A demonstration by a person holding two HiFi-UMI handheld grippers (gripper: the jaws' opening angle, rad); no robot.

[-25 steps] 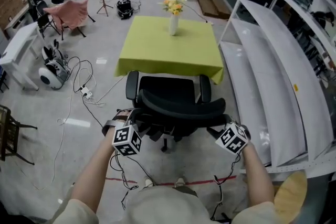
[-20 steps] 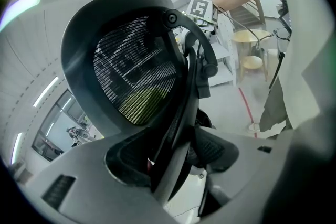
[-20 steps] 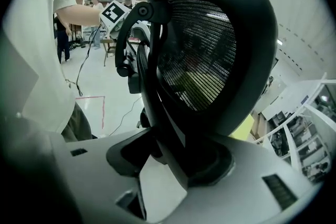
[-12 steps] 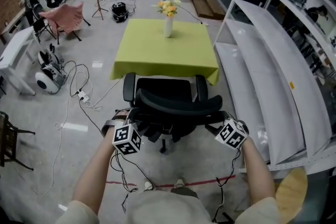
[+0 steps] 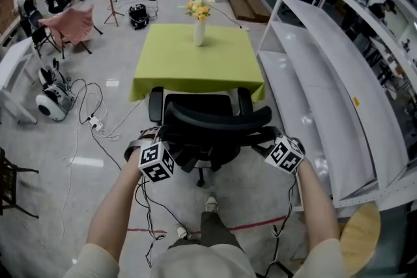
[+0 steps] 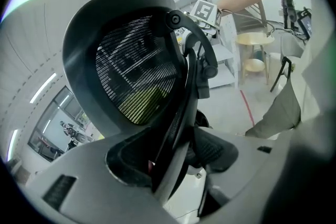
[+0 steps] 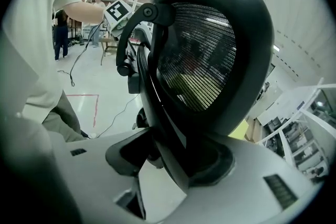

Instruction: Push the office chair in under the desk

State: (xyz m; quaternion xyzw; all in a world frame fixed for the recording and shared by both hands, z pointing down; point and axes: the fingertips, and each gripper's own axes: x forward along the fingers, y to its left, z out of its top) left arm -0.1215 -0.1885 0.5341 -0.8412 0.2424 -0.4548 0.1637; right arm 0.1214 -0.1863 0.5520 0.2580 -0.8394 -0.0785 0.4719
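Observation:
A black mesh office chair [image 5: 218,119] stands just short of the desk with the lime-green cloth [image 5: 195,58], its armrests at the cloth's near edge. My left gripper [image 5: 169,142] is shut on the left edge of the backrest [image 6: 131,71], and its jaws have just closed slightly. My right gripper [image 5: 264,140] is shut on the backrest's right edge [image 7: 205,60]; its jaws have just eased open a little with the frame still pinched. In the gripper views the backrest frame runs between the left gripper's [image 6: 170,162] jaws and the right gripper's [image 7: 168,165] jaws.
A vase of flowers [image 5: 199,29] stands on the desk. White curved shelving [image 5: 326,75] runs along the right. Cables [image 5: 98,124] trail over the floor at left, near a white machine [image 5: 49,101]. A red tape line [image 5: 244,226] and a wooden stool [image 5: 361,237] lie behind me.
The chair and both grippers have moved forward toward the desk, and the seat's front is now nearer the cloth's edge. One foot has stepped forward under the chair.

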